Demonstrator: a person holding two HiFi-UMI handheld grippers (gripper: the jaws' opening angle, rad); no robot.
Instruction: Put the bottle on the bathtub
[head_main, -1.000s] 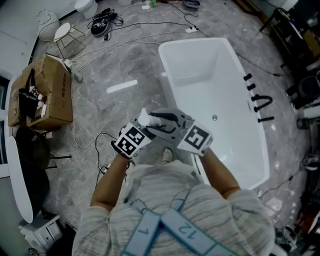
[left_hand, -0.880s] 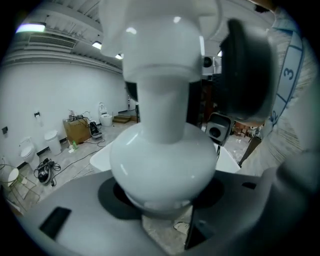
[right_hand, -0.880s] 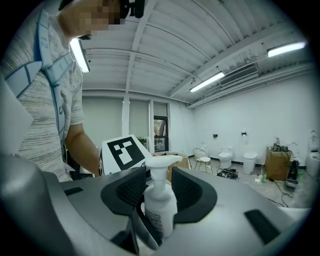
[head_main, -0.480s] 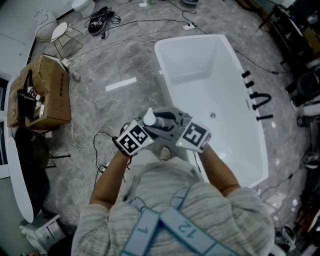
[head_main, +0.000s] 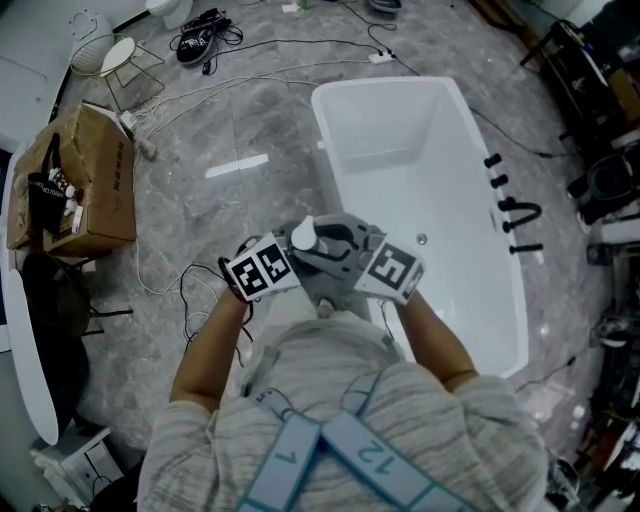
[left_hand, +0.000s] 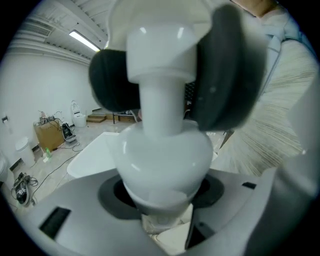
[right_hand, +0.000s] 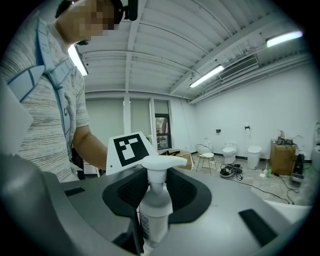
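A white pump bottle (head_main: 303, 235) is up in the air between my two grippers, beside the near left rim of the white bathtub (head_main: 335, 170). My left gripper (head_main: 296, 256) is shut on the bottle's (left_hand: 165, 150) lower body, which fills the left gripper view. My right gripper (head_main: 326, 243) faces it from the right. Its dark pads (left_hand: 225, 75) flank the pump neck, and a thin gap shows beside the neck. The right jaws have just been closing with the bottle (right_hand: 155, 210) between them. The left gripper's marker cube (right_hand: 127, 150) shows behind it.
Cables (head_main: 200, 290) trail over the grey floor left of my legs. A cardboard box (head_main: 85, 180) and a wire stool (head_main: 120, 60) stand at the far left. Black tap fittings (head_main: 515, 215) sit along the tub's right side. A toilet (right_hand: 230, 150) stands far off.
The left gripper has rolled and dipped, so the bottle's pump head now faces up at the head camera. The right gripper has edged in closer round the bottle.
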